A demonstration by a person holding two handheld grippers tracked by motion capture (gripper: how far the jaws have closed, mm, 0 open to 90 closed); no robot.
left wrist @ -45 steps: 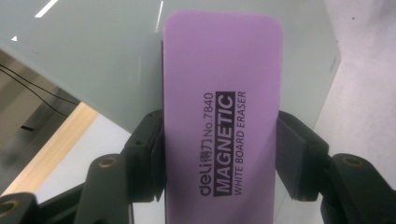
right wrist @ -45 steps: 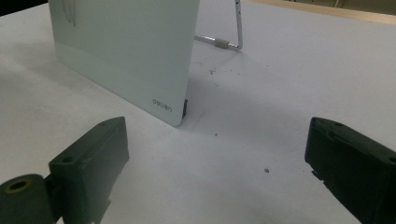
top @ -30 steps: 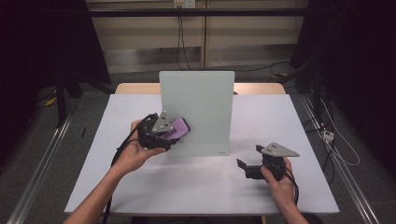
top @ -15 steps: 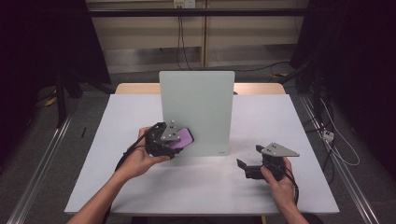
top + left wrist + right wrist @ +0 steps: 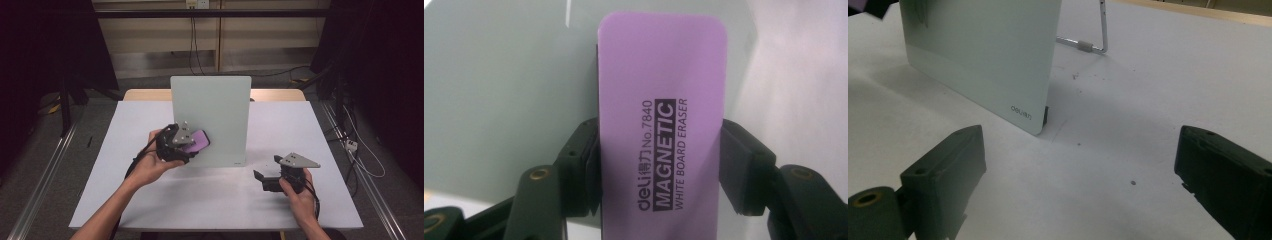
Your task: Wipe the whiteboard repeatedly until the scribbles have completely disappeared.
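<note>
Pinching the eraser [image 5: 659, 125] by its long sides, left gripper [image 5: 181, 142] faces the board [image 5: 210, 120]; right gripper [image 5: 275, 179] spread, idle.

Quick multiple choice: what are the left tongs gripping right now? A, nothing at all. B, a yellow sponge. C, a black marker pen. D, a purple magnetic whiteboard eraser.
D: in the left gripper view the left tongs are clamped on both long edges of the purple eraser, printed "MAGNETIC WHITE BOARD ERASER", held in front of the upright whiteboard.
</note>
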